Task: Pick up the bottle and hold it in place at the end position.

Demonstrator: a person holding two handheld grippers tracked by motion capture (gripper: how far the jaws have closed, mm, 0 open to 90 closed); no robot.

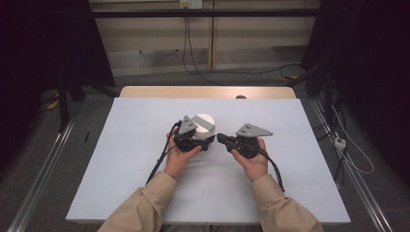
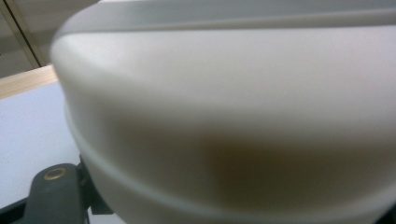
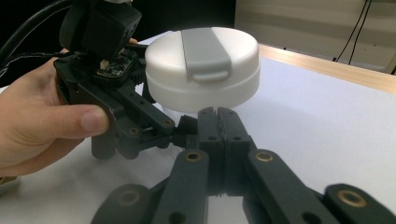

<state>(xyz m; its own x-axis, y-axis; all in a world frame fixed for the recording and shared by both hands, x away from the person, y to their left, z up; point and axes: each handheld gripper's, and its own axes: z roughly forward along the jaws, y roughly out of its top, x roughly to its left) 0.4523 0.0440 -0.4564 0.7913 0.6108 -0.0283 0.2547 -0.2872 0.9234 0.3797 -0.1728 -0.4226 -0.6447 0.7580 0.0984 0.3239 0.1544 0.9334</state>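
Note:
A white round container (image 1: 204, 123) with a grey strap across its lid (image 3: 205, 51) is held just above the pale blue mat (image 1: 145, 169) near the middle. My left gripper (image 1: 206, 140) is shut on the container's lower part, and the container's side (image 2: 233, 116) looms close in the left gripper view. The right gripper view shows the left gripper (image 3: 184, 123) reaching under the container (image 3: 203, 70). My right gripper (image 1: 218, 137) is shut and holds nothing. It points left at the container, its tips (image 3: 217, 116) just short of the base.
The mat covers a wooden table whose far edge (image 1: 208, 92) shows bare. Metal rails (image 1: 43, 164) run along the floor on both sides. Cables (image 1: 348, 150) lie on the floor at the right, and dark frames stand behind.

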